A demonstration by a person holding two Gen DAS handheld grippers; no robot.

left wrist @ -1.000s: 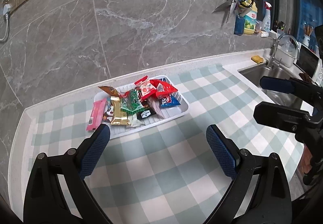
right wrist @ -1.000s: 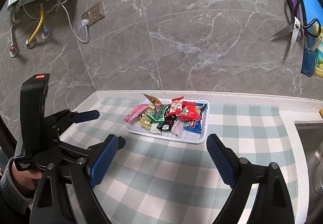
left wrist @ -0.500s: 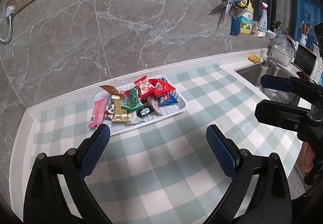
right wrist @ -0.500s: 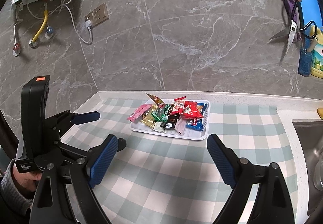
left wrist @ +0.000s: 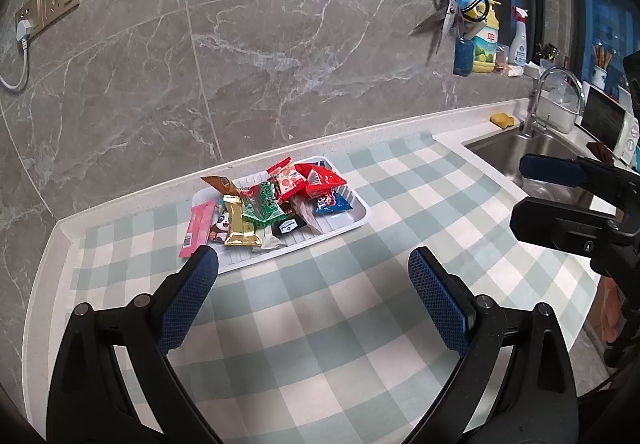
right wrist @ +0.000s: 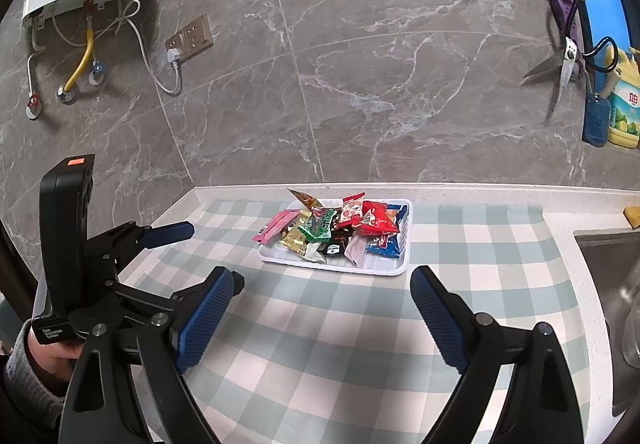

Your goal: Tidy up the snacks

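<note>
We hold both grippers, left (left wrist: 313,294) & right (right wrist: 322,304), tilted down over checked surface (left wrist: 320,344), fingers wide open, empty; snack tray (left wrist: 360,218) ahead, nothing btwn.

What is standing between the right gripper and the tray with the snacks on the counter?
Nothing visible. The right gripper is open and empty, and only bare checked cloth lies between it and the white tray of snacks. The left gripper stays off to the side.
</note>
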